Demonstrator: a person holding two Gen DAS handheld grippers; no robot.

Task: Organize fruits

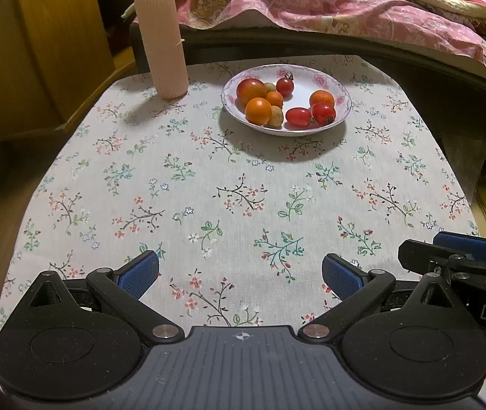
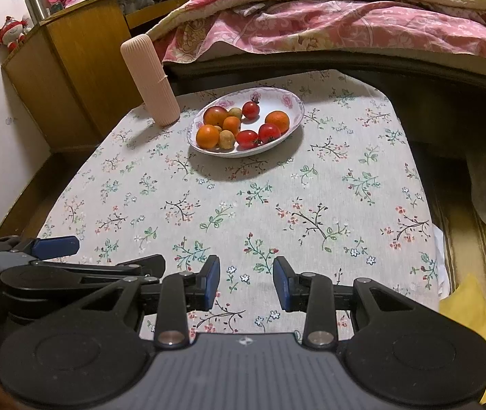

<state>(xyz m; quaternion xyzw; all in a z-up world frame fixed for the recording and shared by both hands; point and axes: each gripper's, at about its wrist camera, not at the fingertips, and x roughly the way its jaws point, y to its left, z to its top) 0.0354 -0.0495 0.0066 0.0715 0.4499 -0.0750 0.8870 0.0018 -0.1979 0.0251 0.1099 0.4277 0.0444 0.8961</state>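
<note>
A bed (image 1: pixel 345 10) with a pink quilt runs along the far side. Before it stands the counter (image 1: pixel 208 188) under a flowered cloth. Far on it, right of a ribbed pink cylinder (image 1: pixel 162 41), a plate (image 1: pixel 338 87) holds the fruits (image 1: pixel 258 111). At the near edge hover the left tool (image 1: pixel 241 273), jaws wide apart, and the right tool (image 2: pixel 246 282), jaws narrowly apart, both empty.

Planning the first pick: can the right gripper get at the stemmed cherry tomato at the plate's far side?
Probably yes: the right gripper is open and empty, bare tablecloth lies ahead, and the cherry tomato sits apart from the other fruit in the plate.
</note>
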